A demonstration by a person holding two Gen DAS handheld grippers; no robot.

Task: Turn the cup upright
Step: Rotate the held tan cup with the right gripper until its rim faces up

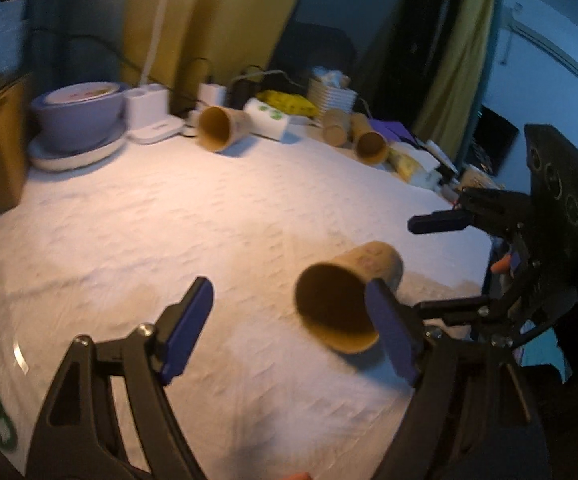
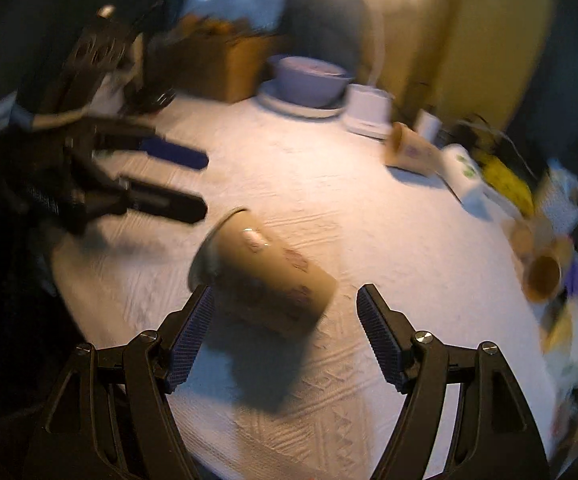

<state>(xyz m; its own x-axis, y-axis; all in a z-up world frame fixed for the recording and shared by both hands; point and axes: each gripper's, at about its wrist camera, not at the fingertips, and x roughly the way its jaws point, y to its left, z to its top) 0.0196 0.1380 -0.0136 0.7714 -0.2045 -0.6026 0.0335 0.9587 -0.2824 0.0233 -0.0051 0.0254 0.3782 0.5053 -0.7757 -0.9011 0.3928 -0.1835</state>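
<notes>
So the cup [image 2: 265,276] is on its side on the white-clothed worktop [image 1: 169,216], just beyond the right gripper [image 2: 285,330], whose jaws are wide apart. The left gripper [image 1: 289,328] also has its jaws spread, with the cup's open mouth just beside its right finger. More tipped cups [image 1: 221,128] lie at the far edge near a bowl [image 1: 77,116].

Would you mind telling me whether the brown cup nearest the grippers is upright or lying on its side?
Tipped on its side: the cup lies on the white tablecloth, its dark open mouth facing sideways toward the left wrist camera.
</notes>
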